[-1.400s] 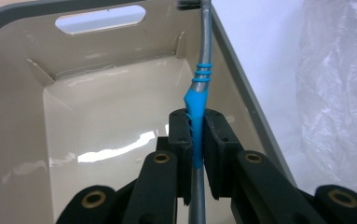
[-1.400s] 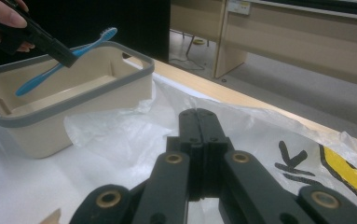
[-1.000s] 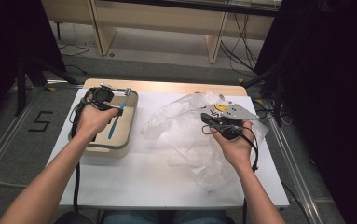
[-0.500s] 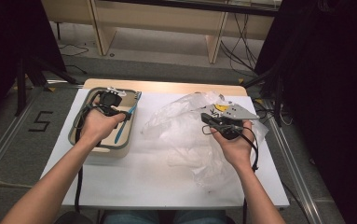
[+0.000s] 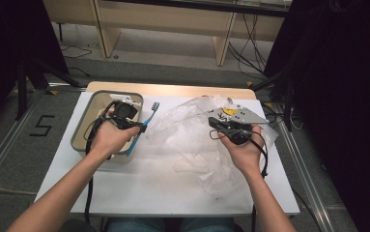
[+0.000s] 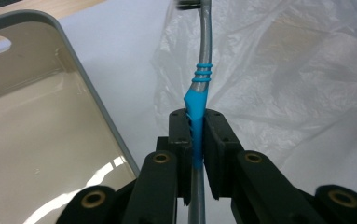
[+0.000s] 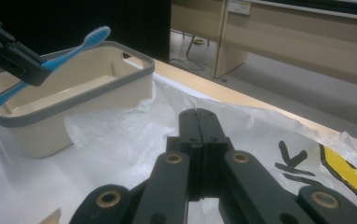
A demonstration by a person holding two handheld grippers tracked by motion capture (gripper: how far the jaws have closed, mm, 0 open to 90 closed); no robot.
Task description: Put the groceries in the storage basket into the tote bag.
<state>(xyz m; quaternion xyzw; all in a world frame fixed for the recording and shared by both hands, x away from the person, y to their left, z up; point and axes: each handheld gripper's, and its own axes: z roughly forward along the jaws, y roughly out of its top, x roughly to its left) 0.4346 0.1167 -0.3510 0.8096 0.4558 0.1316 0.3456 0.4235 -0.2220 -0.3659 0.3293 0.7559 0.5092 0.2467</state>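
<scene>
Your left gripper (image 5: 133,126) has its jaws clamped on the blue grip section of the toothbrush (image 5: 144,123). In the left gripper view the two black pads press flat against either side of the toothbrush (image 6: 197,100) handle, with the grey neck curving up and away from them. The toothbrush is off the bench, held tilted over the right-hand rim of the beige bin (image 5: 83,126); the bristle head points away from you, toward the clear plastic bag (image 5: 192,140), and the tail of the handle hangs down beside the bin wall. In the right gripper view the toothbrush (image 7: 59,57) shows above the bin (image 7: 59,105), head raised and clear of the rim.

Your right gripper (image 5: 220,123) rests over the crumpled bag, well apart from the left one. Its jaws are fully closed, pad against pad, seen in the right gripper view (image 7: 198,122); whether a fold of bag film is pinched between them cannot be told. The bag's (image 7: 306,140) yellow-and-black printed patch lies just to their right.

The white bench (image 5: 139,188) carries both bin and bag.
</scene>
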